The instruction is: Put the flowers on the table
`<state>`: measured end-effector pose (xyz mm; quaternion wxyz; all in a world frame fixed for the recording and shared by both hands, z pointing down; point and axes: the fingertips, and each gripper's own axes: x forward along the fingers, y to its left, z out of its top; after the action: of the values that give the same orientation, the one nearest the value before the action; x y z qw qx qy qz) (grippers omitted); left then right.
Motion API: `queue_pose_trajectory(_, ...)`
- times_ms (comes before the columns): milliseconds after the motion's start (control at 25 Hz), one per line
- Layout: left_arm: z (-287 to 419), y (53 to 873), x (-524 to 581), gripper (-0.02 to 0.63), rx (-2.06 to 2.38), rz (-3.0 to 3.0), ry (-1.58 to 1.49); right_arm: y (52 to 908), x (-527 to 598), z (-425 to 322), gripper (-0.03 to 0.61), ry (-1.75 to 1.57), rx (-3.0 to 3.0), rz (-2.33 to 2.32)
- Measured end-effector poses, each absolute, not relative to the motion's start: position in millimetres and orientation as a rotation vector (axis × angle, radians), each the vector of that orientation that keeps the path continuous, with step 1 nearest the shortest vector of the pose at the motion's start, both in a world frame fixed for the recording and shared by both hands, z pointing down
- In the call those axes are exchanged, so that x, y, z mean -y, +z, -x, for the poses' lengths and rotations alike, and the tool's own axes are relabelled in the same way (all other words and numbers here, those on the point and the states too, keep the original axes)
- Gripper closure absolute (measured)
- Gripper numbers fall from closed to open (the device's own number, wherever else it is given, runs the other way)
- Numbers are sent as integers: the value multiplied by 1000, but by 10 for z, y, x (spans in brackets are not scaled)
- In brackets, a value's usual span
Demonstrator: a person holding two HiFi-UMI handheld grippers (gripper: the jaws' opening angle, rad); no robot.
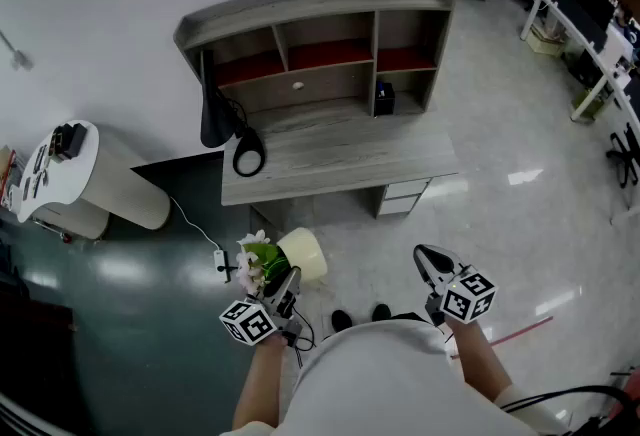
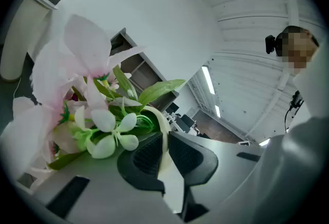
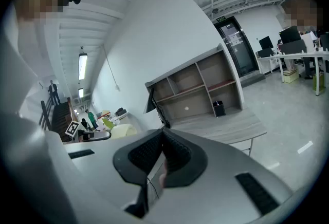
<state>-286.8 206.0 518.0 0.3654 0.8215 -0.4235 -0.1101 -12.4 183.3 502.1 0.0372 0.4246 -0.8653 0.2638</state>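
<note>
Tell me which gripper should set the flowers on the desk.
The left gripper: its jaws are shut on the rim of the flower pot. The right gripper is shut, empty.

Matt grey woodgrain table (image 1: 340, 159); glossy floor (image 1: 520, 224); flowers (image 1: 255, 259) likely fabric.

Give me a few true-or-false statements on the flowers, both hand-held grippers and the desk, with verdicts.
1. The left hand-held gripper clamps the pot by its rim. True.
2. The flowers stand on the desk. False: they are held over the floor, short of the desk.
3. The right hand-held gripper holds a second bunch. False: its jaws are together on nothing.
4. A shelf unit sits on the desk. True.
</note>
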Motion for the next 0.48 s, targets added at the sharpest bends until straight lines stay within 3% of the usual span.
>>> queue_pose_trajectory(480, 2813, 5156, -2076, 565, 1085, -2115, -283, 4998, -1818, 109, 561, 804, 2664, -1306)
